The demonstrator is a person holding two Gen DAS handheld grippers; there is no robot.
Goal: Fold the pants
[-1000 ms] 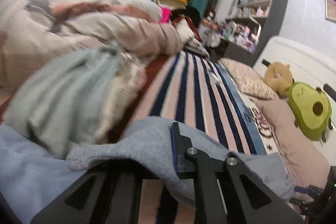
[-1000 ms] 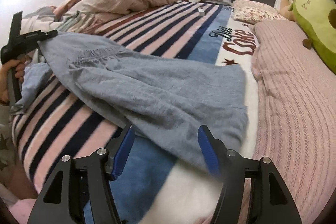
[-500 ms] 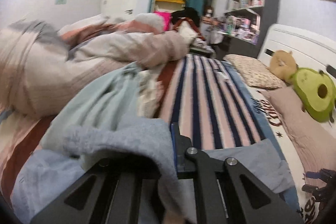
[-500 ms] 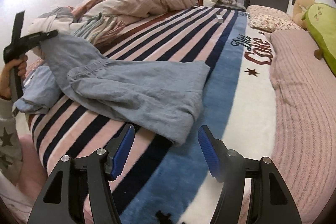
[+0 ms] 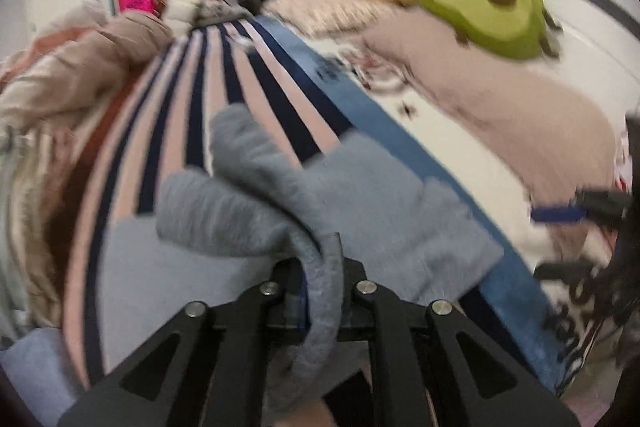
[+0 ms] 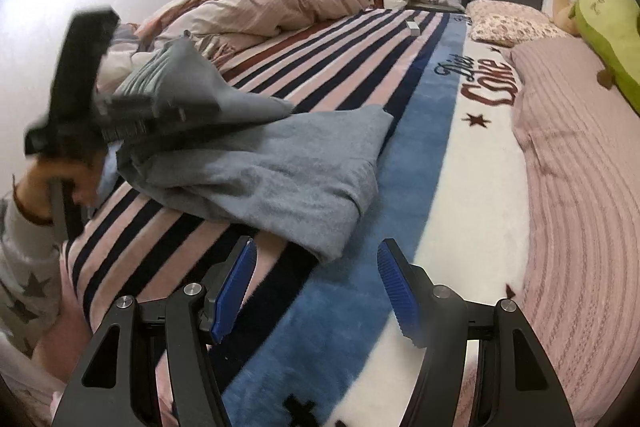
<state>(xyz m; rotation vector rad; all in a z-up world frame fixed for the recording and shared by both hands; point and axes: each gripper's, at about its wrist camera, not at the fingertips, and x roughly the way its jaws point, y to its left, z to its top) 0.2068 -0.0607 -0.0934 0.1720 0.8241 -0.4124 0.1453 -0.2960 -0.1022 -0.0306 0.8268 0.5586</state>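
Grey pants (image 6: 276, 171) lie bunched on the striped blanket (image 6: 344, 55), partly doubled over themselves. My left gripper (image 5: 322, 267) is shut on a fold of the pants (image 5: 360, 203), cloth running between its jaws and draping toward the camera. In the right wrist view the left gripper (image 6: 160, 107) appears blurred at left, carried by a hand, lifting the waistband end over the lower layer. My right gripper (image 6: 316, 283) hovers open just short of the pants' near corner, nothing between its blue pads (image 6: 396, 283).
A crumpled pink duvet (image 6: 256, 7) is heaped along the bed's left side. A pink knit cover (image 6: 580, 163), a floral pillow (image 6: 508, 23) and a green avocado plush (image 6: 608, 27) lie right. A small white box (image 6: 414, 26) sits far down the stripes.
The left gripper swung rightward across the bed with the pants' end, folding the cloth over itself. The pants now lie in a tighter bundle. The right gripper stayed put.
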